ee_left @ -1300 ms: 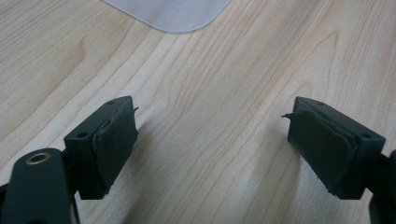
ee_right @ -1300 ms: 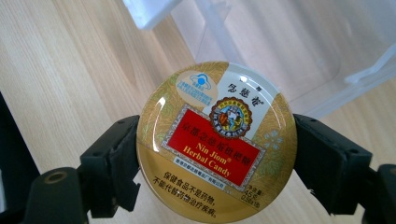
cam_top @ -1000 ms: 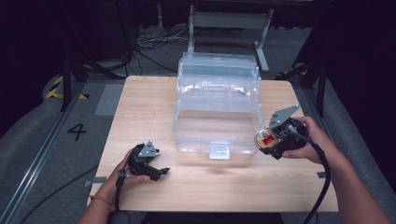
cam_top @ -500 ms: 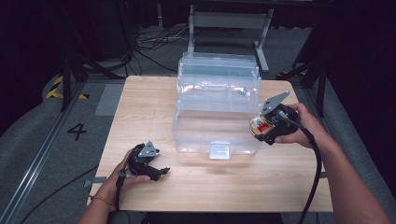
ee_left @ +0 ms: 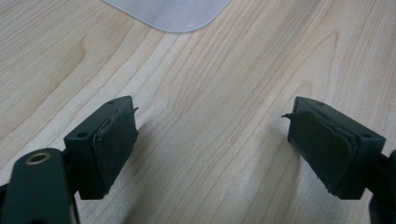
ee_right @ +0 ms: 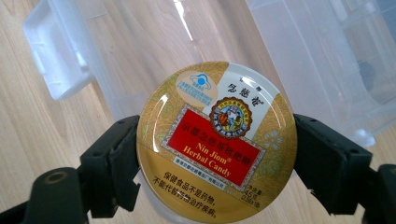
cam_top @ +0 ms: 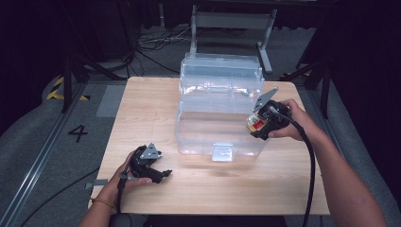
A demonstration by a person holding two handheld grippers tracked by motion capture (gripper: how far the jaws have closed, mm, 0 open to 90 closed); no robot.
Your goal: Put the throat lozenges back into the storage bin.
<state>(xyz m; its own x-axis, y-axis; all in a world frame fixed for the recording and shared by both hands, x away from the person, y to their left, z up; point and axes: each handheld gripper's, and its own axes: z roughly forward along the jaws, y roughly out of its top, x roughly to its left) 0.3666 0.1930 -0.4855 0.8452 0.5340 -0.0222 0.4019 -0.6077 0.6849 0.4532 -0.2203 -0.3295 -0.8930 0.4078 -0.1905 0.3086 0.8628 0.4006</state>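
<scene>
High view: the right gripper (cam_top: 257, 126) holds a round candy tin (cam_top: 255, 126) at the clear box's (cam_top: 220, 111) right near corner.

Right gripper view: 2 jaws pinch only its rim (it could slip).

Left gripper view: jaws spread, empty, over the table (ee_left: 210, 116).

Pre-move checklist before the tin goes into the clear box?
1. Grip on tin: ok, right gripper has a jaw on each side of it.
2. Tin level, label up: ok in the right gripper view.
3. Tin at box: ok, by its right front corner.
4. Box open on top: cannot tell, walls are clear.
5. Front latch state: cannot tell.
6. Left gripper out of the way: ok, open and empty on the table.
</scene>
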